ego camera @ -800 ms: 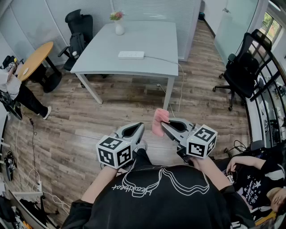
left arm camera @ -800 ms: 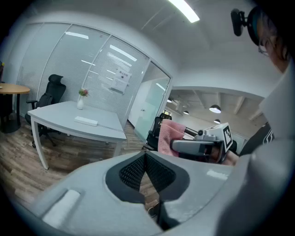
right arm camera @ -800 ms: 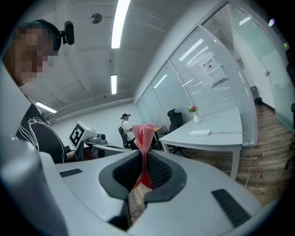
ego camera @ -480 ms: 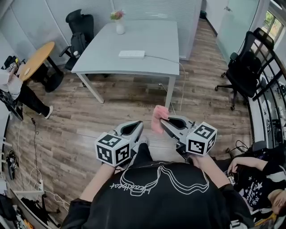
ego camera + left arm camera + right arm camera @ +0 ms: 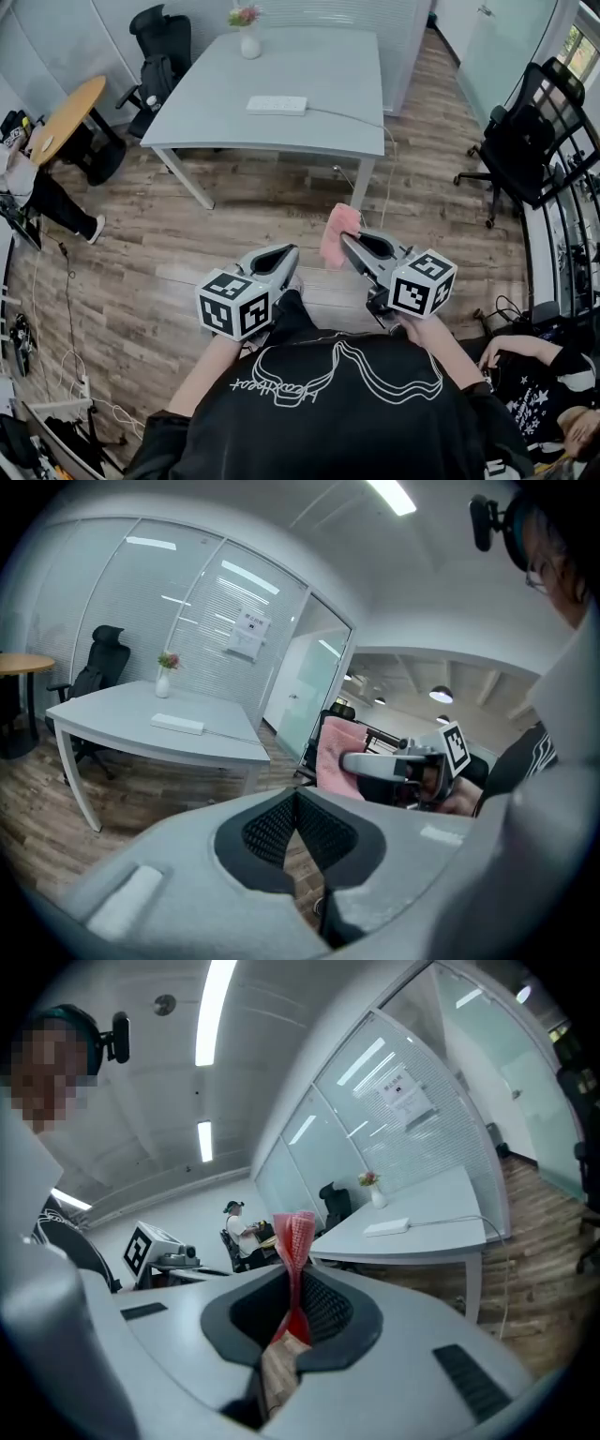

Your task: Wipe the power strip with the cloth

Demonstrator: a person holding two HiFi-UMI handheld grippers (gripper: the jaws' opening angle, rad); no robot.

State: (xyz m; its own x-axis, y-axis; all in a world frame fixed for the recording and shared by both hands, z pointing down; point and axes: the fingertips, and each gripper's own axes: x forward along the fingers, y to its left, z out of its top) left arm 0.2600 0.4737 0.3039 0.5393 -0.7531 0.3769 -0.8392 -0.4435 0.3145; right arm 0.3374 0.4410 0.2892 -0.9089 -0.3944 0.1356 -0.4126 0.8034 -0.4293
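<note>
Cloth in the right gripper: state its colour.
Pink. The cloth shows best in the head view, clamped by the right gripper.

The power strip (image 5: pixel 277 105) is too small to show its sockets.

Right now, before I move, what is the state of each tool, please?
Left tool: closed, holding nothing.
Right tool: closed on the pink cloth.

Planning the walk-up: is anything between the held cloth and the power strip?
Nothing visible. Between the cloth in the right gripper and the power strip lie only floor and the table's bare near edge.
</note>
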